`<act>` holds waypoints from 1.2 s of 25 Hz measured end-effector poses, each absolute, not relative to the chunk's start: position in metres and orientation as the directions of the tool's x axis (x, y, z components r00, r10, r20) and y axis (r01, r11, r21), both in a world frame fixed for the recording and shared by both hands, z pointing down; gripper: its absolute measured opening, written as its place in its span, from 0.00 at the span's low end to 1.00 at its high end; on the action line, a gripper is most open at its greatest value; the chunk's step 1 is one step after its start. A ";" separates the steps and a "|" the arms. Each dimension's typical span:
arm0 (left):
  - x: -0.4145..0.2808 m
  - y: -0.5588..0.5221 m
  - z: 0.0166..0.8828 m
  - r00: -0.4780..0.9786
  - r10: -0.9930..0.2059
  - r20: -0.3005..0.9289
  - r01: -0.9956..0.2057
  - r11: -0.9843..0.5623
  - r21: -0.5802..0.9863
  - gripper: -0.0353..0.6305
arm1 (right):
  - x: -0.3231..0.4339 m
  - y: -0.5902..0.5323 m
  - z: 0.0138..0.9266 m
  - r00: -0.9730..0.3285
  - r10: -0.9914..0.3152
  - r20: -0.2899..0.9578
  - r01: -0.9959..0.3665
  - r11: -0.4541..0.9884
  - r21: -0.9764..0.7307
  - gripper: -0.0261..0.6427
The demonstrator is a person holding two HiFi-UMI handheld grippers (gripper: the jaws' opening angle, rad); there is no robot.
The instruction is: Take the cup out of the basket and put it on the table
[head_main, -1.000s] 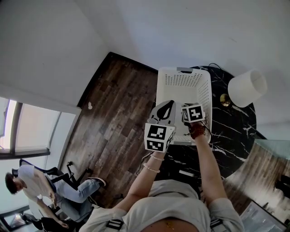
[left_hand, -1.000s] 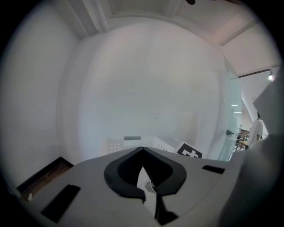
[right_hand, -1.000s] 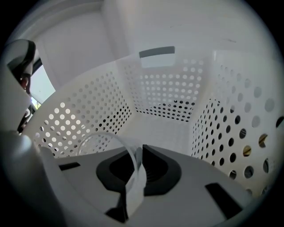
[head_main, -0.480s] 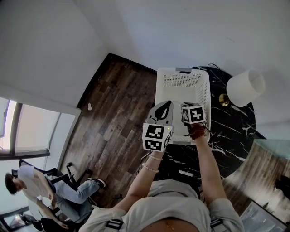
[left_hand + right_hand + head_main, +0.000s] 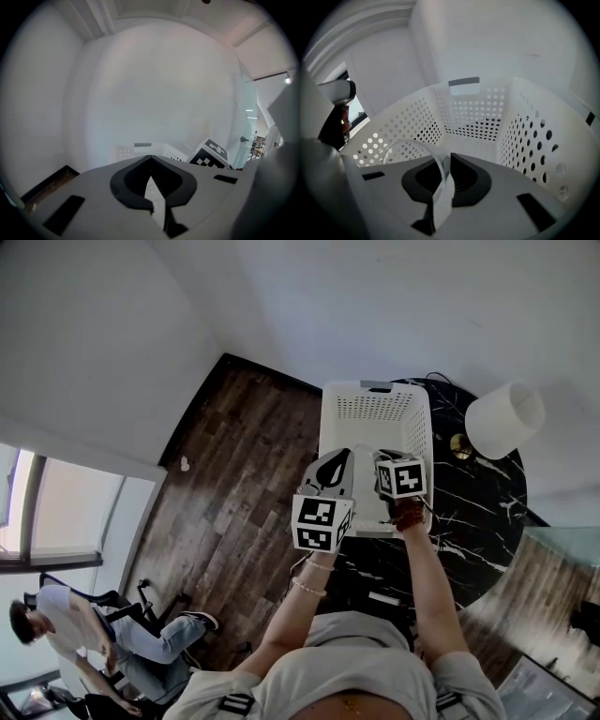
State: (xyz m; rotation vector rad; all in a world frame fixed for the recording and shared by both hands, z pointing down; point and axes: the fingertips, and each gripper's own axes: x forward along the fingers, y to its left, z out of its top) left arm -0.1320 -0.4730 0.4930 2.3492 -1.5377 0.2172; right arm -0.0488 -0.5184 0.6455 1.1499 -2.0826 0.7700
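Head view, right claw [image 5: 446, 162] pinching clear cup [image 5: 423, 144] rim, raised slightly (left claw [image 5: 150, 178] closed)

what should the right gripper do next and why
Probably lift straight up: the right gripper is shut on the clear cup by its rim, but the basket walls rise around it, so it cannot yet swing to the table.

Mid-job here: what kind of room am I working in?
Probably a living room or an office lounge, though I can't tell which. There is a round black marble table with a white drum-shade lamp standing on it, and a dark wood plank floor beside plain white walls.
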 end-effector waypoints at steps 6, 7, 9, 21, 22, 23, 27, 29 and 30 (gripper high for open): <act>-0.134 -0.470 0.492 0.405 -0.862 0.303 -0.913 -0.365 0.182 0.06 | -0.052 -0.519 0.626 -0.440 -0.541 0.717 -0.873 0.445 -0.200 0.09; -0.133 -0.469 0.492 0.407 -0.862 0.303 -0.913 -0.367 0.181 0.06 | -0.052 -0.519 0.623 -0.445 -0.545 0.711 -0.871 0.448 -0.202 0.09; -0.132 -0.469 0.492 0.409 -0.861 0.303 -0.912 -0.369 0.182 0.06 | -0.054 -0.519 0.618 -0.456 -0.551 0.698 -0.866 0.455 -0.207 0.09; -0.128 -0.464 0.491 0.415 -0.858 0.302 -0.909 -0.377 0.178 0.06 | -0.059 -0.513 0.587 -0.489 -0.586 0.646 -0.853 0.478 -0.211 0.09; -0.128 -0.463 0.490 0.415 -0.858 0.302 -0.909 -0.377 0.178 0.06 | -0.059 -0.512 0.584 -0.491 -0.591 0.640 -0.853 0.477 -0.214 0.09; -0.128 -0.463 0.490 0.415 -0.858 0.302 -0.909 -0.377 0.177 0.06 | -0.059 -0.511 0.581 -0.493 -0.595 0.634 -0.852 0.477 -0.216 0.09; -0.126 -0.460 0.490 0.416 -0.858 0.302 -0.908 -0.378 0.178 0.06 | -0.059 -0.507 0.567 -0.508 -0.615 0.603 -0.848 0.481 -0.224 0.09; -0.126 -0.458 0.489 0.417 -0.858 0.301 -0.908 -0.379 0.177 0.06 | -0.060 -0.505 0.557 -0.516 -0.626 0.585 -0.845 0.483 -0.228 0.09; -0.126 -0.457 0.488 0.417 -0.858 0.300 -0.908 -0.380 0.176 0.06 | -0.060 -0.504 0.553 -0.519 -0.633 0.575 -0.844 0.485 -0.229 0.09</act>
